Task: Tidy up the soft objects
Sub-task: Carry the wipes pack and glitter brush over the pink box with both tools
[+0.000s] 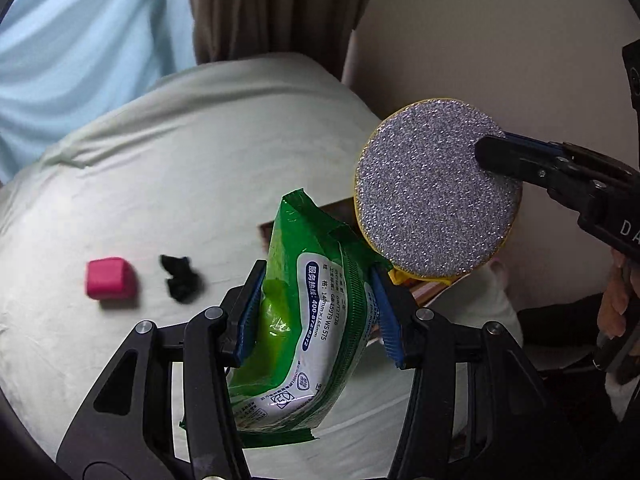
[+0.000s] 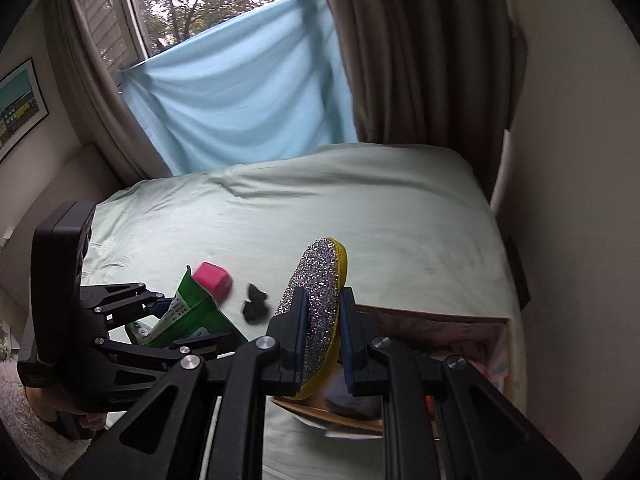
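Bed (image 2: 360, 216) bkgd, box (image 2: 472, 332) partly hidden, black item (image 2: 254, 307) blurred, unidentifiable

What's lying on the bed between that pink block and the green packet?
A small black crumpled thing lies on the sheet between the pink block and the green packet held in the left gripper; both views show it.

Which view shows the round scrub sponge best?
Left wrist: the round scrub sponge faces the camera, its whole glittery silver face visible, pinched at the edge by the right gripper. Right wrist sees it nearly edge-on, partly hidden by its fingers.
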The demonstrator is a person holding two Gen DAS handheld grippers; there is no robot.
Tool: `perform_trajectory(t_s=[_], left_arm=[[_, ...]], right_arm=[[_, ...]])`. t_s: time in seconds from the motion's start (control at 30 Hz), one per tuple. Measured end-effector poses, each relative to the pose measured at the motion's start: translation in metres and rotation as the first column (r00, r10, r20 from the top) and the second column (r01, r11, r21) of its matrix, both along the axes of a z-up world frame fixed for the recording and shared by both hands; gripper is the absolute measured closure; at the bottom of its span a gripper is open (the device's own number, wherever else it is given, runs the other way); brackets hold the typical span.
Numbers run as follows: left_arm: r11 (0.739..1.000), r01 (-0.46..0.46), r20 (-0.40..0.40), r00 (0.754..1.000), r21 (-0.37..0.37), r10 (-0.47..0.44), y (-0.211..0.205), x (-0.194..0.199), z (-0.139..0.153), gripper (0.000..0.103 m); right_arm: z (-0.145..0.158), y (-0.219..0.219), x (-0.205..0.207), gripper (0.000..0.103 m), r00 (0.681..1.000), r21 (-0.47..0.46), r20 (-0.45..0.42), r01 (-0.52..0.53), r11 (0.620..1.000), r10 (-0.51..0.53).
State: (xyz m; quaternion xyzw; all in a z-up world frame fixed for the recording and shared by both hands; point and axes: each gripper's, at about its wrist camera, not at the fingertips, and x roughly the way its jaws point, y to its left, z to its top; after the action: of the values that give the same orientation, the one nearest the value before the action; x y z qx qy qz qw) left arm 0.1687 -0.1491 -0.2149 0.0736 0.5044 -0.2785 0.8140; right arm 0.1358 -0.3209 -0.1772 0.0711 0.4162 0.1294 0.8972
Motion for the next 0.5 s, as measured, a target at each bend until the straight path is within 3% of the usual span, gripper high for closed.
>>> perform_trajectory(t_s=[0.27, 0.5], left_arm=[[1.000, -0.003, -0.125, 0.992, -0.001, 0.003, -0.068, 0.020, -0.057, 0.056], [0.999, 0.020, -0.213, 0.977, 0.045, -0.010, -0.110, 0.050, -0.112, 0.056]], right_arm=[[-0.048, -0.073, 0.005, 0.089, 0.992, 0.018, -0.094, 0.089, 0.996, -0.087], [-0.100, -0.100, 0.019, 0.089, 0.978, 0.008, -0.183, 0.099, 0.995, -0.096]])
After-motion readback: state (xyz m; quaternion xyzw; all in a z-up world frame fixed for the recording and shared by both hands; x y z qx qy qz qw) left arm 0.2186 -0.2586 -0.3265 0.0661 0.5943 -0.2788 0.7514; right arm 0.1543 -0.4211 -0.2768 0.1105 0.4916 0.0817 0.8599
